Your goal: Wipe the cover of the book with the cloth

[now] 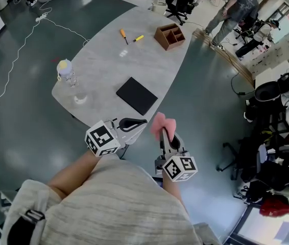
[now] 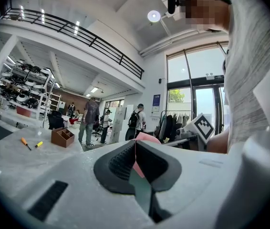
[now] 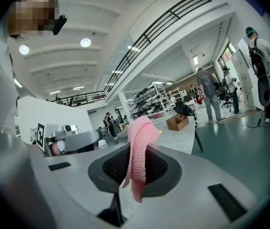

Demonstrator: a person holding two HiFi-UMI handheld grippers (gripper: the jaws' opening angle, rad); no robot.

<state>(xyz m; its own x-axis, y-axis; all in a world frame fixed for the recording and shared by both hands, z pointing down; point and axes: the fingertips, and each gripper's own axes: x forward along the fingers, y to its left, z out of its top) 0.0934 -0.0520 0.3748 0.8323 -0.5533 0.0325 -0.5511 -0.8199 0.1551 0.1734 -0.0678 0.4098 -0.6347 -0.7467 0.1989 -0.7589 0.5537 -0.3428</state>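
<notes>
Pale bench (image 1: 109,60) ahead. The black book (image 1: 137,95) lies flat on it near the near edge, cover up, nothing on top. Both grippers are held close to the person's body, short of the bench edge and well apart from the book. Left gripper (image 1: 134,122) has its fingers together on nothing; the pink seen past them is the other gripper's load. Right gripper (image 1: 164,134) has its fingers clamped on the pink cloth (image 1: 160,122), which bunches above the tips with a tail hanging below. Step looks like cloth in hand, wipe not started. Next move likely calls for reaching the right gripper forward and down so the loose cloth, not the fingers, meets the cover, then sweeping across it; the left could steady the book's edge.
</notes>
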